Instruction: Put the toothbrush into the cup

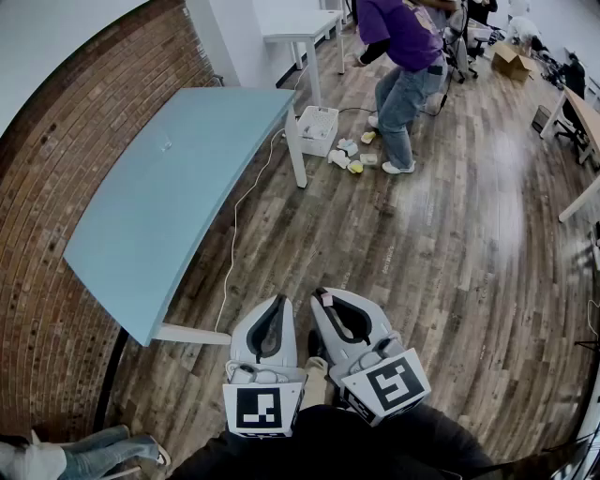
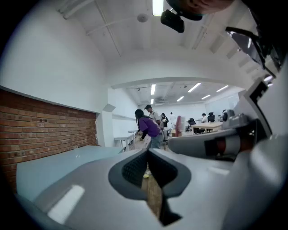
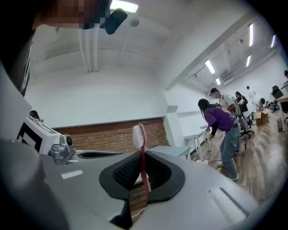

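Observation:
My right gripper (image 3: 143,155) is shut on a red toothbrush (image 3: 139,137). The brush stands upright between the jaws, its white bristles above them and facing left. In the head view both grippers hover low over the wooden floor, side by side. The right gripper (image 1: 323,295) shows the brush's tip (image 1: 326,300) at its front. Beside it my left gripper (image 1: 278,300) is shut with nothing in it, and the left gripper view (image 2: 147,155) shows only floor past its jaws. A small clear object (image 1: 165,145), too small to identify, sits on the light blue table (image 1: 178,197).
The blue table stands against a brick wall (image 1: 56,187) to the left. A white cable (image 1: 234,234) runs across the floor beside it. Farther off, a person in a purple top (image 1: 403,37) bends over a white bin (image 1: 317,127) and scattered small items. A white table (image 1: 300,23) stands behind.

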The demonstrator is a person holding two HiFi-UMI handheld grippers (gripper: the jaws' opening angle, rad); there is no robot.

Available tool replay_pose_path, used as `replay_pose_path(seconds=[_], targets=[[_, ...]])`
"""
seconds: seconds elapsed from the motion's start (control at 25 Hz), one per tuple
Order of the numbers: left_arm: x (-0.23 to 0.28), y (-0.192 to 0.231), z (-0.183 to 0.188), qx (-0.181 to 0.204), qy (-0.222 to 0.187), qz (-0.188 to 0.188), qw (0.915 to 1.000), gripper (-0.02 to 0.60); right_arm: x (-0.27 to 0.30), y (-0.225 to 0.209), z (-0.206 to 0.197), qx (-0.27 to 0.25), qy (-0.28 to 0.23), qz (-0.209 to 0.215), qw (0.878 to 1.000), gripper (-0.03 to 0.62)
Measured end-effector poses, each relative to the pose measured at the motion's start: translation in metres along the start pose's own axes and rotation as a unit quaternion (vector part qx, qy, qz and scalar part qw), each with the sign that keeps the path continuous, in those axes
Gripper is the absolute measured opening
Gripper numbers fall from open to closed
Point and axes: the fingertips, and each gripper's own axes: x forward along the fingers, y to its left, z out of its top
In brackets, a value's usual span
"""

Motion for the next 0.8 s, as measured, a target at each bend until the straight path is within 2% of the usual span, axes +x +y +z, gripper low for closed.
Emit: replay_pose_path(seconds=[0.2, 0.6, 0.8], targets=[[0.041, 0.019, 0.006, -0.001, -0.009, -0.015, 0.9998, 0.008, 0.039, -0.02, 0.003, -0.001, -0.003, -0.008, 1.0, 0.023], [0.124, 0.103, 0.039, -0.013, -0.05, 0.015, 0.9985, 0.008, 0.144, -0.044, 0.036, -0.035, -0.008, 0.021, 0.999, 0.023], [0.157, 0.129, 0.037, -0.01, -0.046, 0.013, 0.9988, 0.008, 0.189, -0.06, 0.036, -0.032, -0.004, 0.022, 0.999, 0.025]])
